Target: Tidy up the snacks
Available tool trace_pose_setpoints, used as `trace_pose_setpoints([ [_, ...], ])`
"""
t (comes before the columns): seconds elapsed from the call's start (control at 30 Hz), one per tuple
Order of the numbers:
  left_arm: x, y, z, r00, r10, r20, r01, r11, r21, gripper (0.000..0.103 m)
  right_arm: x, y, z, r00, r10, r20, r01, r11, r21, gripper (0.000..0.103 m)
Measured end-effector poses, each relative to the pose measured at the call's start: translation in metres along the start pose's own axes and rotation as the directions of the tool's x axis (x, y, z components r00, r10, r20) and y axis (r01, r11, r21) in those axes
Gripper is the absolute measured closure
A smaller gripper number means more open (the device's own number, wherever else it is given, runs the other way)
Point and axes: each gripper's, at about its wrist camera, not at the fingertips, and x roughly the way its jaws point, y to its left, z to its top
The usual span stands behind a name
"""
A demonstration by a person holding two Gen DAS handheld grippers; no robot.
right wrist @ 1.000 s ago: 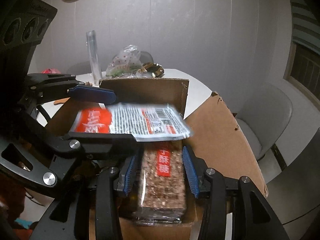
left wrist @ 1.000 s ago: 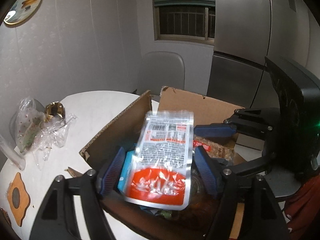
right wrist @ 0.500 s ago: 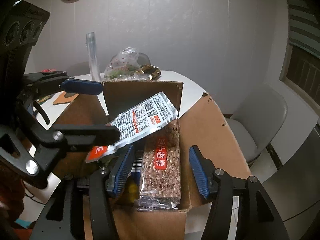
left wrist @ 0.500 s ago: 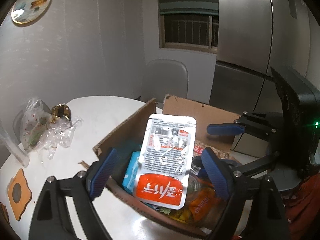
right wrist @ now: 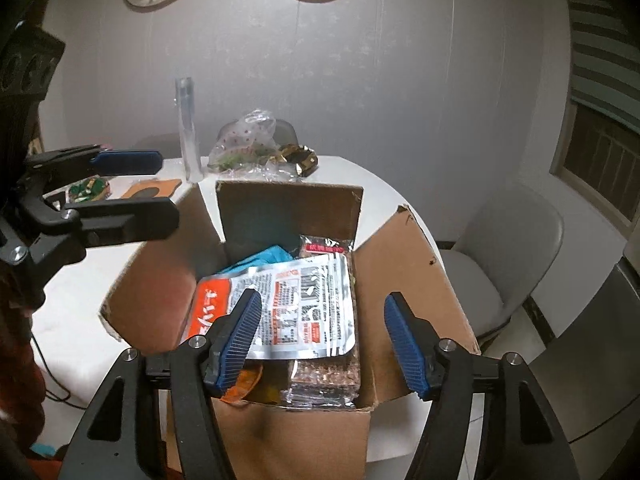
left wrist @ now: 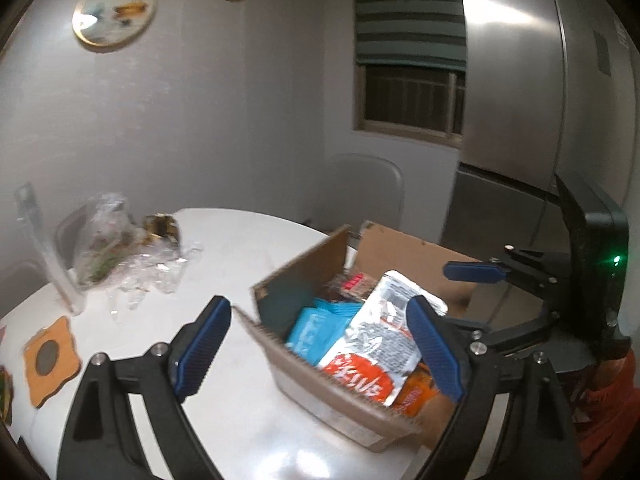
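Observation:
An open cardboard box (left wrist: 300, 276) (right wrist: 288, 212) stands on the white table. On top of the snacks in it lies a silver-and-red pouch (left wrist: 376, 340) (right wrist: 296, 312). Under it are a blue packet (left wrist: 316, 328) (right wrist: 264, 258), a clear pack of brown brittle (right wrist: 324, 376) (left wrist: 352, 284) and an orange packet (left wrist: 416, 396). My left gripper (left wrist: 318, 306) hovers over the box's near corner, jaws opening, holding nothing. Above the box's near side, my right gripper (right wrist: 323, 298) has its jaws opening too, clear of the pouch below.
On the round white table (left wrist: 240, 248) behind the box are a crumpled plastic bag (left wrist: 104, 240) (right wrist: 248, 140), a clear upright tube (right wrist: 188, 128) and an orange coaster (left wrist: 50, 360). A grey chair (right wrist: 500, 248) and a steel fridge (left wrist: 512, 120) stand beyond the table.
The left gripper let go of the silver-and-red pouch, which dropped flat into the box, then drew back and up. The right gripper's jaws widened away from the brittle pack and rose.

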Motion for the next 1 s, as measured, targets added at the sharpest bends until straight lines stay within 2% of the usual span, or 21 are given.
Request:
trace_pose_setpoints([
  [0.03, -0.007, 0.0, -0.002, 1.0, 0.022, 0.019, -0.022, 1.0, -0.007, 0.011, -0.004, 0.001, 0.001, 1.0, 0.011, 0.018, -0.011, 1.0, 0.001, 0.042],
  [0.07, -0.013, 0.001, -0.004, 0.998, 0.043, 0.04, -0.043, 0.999, -0.016, 0.001, -0.007, 0.001, 0.002, 0.999, 0.021, 0.034, -0.021, 1.0, 0.002, 0.042],
  [0.13, -0.028, 0.003, -0.01, 0.991, 0.097, 0.09, -0.094, 0.995, -0.042, 0.001, -0.017, 0.001, 0.004, 0.995, 0.051, 0.087, -0.051, 0.999, 0.002, 0.04],
  [0.2, -0.037, 0.004, -0.015, 0.983, 0.15, 0.107, -0.143, 0.987, -0.069, 0.001, -0.027, 0.002, 0.004, 0.986, 0.079, 0.148, -0.079, 0.997, -0.008, 0.032],
  [0.27, -0.045, 0.005, -0.023, 0.97, 0.209, 0.129, -0.196, 0.975, -0.103, 0.001, -0.037, 0.006, 0.004, 0.968, 0.106, 0.226, -0.104, 0.994, -0.021, 0.026],
  [0.33, -0.051, 0.007, -0.03, 0.958, 0.252, 0.135, -0.235, 0.963, -0.132, 0.001, -0.042, 0.009, 0.002, 0.948, 0.142, 0.286, -0.139, 0.99, -0.031, 0.024],
  [0.43, -0.055, 0.012, -0.041, 0.928, 0.349, 0.13, -0.325, 0.929, -0.177, 0.001, -0.048, 0.013, -0.001, 0.916, 0.188, 0.355, -0.183, 0.982, -0.048, 0.011],
  [0.5, -0.057, 0.016, -0.048, 0.899, 0.421, 0.121, -0.393, 0.897, -0.2, 0.001, -0.051, 0.018, -0.004, 0.89, 0.21, 0.405, -0.2, 0.978, -0.067, 0.002],
  [0.6, -0.064, 0.024, -0.059, 0.874, 0.474, 0.109, -0.443, 0.868, -0.225, 0.001, -0.053, 0.024, -0.008, 0.86, 0.247, 0.446, -0.231, 0.969, -0.09, 0.0],
  [0.67, -0.067, 0.028, -0.066, 0.866, 0.489, 0.102, -0.457, 0.858, -0.234, 0.001, -0.05, 0.03, -0.008, 0.852, 0.263, 0.452, -0.245, 0.964, -0.099, 0.0],
  [0.77, -0.068, 0.034, -0.071, 0.855, 0.509, 0.095, -0.476, 0.845, -0.244, 0.001, -0.043, 0.036, -0.005, 0.854, 0.268, 0.446, -0.247, 0.963, -0.105, 0.0],
  [1.0, -0.069, 0.041, -0.076, 0.854, 0.511, 0.092, -0.477, 0.843, -0.249, 0.001, -0.033, 0.04, -0.002, 0.864, 0.273, 0.423, -0.249, 0.962, -0.113, 0.0],
])
